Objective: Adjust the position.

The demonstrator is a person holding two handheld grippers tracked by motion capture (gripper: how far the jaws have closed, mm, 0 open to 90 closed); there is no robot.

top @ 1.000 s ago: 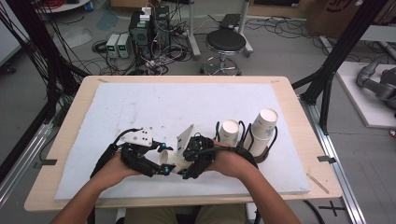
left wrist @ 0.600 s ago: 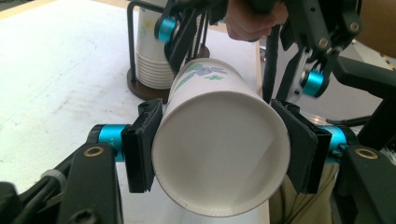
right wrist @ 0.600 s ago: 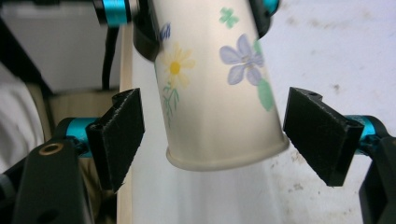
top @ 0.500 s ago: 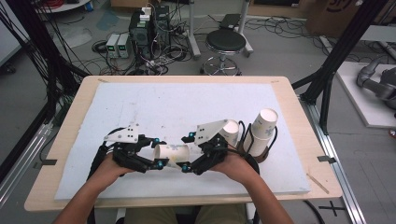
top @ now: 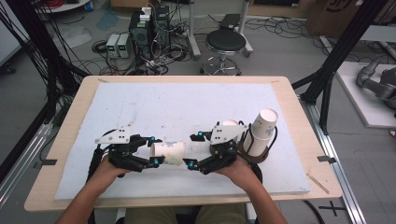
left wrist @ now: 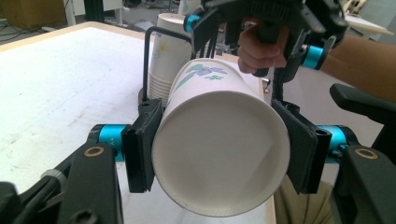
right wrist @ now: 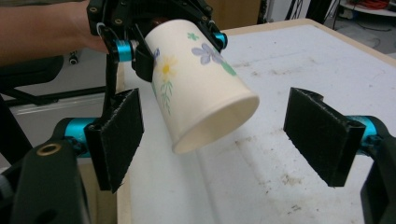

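Jaws, left gripper: closed on a paper cup, one black pad on each side of the wall near the closed base. Jaws, right gripper: spread wide, holding nothing, the cup's open mouth pointing toward the gap between them.

Item 1, paper cup. We find it held on its side above the bench, in the near middle, between the two grippers. In the left gripper view its flat white bottom faces the camera; in the right gripper view its printed flowers and rolled rim show.

Handling, our judgement: very light, thin-walled, easily dented. The wall will give under a hard squeeze, most of all at mid-height. The base ring and the rolled rim look like its stiffest parts, so we would grip close to either one, with gentle pressure. The paper surface looks matt, and we expect the pads to hold it without slipping. We cannot tell whether the wall is already dented under the left pads.

Item 2, stack of cups. Standing upright in a dark wire holder at the right of the bench, just beside the right gripper. Nested cups tend to cling; we would lift one by its rim.
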